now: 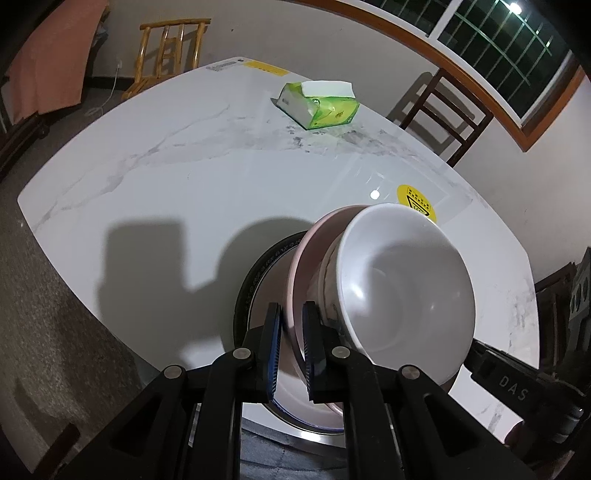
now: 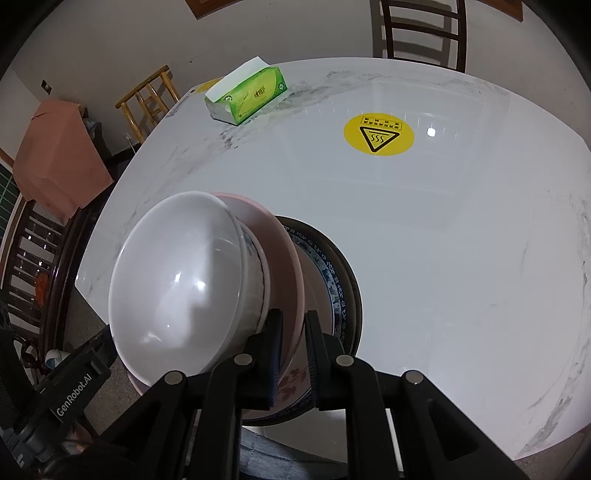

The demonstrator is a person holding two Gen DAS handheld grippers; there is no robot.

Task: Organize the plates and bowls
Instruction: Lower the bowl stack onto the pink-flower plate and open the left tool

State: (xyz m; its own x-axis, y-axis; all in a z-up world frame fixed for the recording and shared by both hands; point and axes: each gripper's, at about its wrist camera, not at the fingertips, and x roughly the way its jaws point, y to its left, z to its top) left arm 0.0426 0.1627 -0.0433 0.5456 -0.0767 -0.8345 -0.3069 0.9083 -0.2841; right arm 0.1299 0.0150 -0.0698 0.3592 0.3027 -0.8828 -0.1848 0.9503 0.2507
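A white bowl (image 1: 399,288) (image 2: 173,280) sits in a pink plate (image 1: 314,251) (image 2: 290,262), stacked over a blue-patterned, dark-rimmed plate (image 1: 255,273) (image 2: 328,273). The stack is at the near edge of the marble table (image 1: 184,184) (image 2: 443,258); I cannot tell if it rests on the table. My left gripper (image 1: 291,325) is shut on the pink plate's rim on one side. My right gripper (image 2: 293,332) is shut on the same rim on the opposite side. Each view shows the other tool's black body (image 1: 513,387) (image 2: 70,398) beyond the bowl.
A green tissue box (image 1: 321,105) (image 2: 251,96) lies at the far side of the table. A yellow warning sticker (image 1: 413,201) (image 2: 376,133) marks the tabletop past the stack. A light wooden chair (image 1: 166,48) (image 2: 147,99) and a dark chair (image 1: 443,114) (image 2: 421,29) stand behind.
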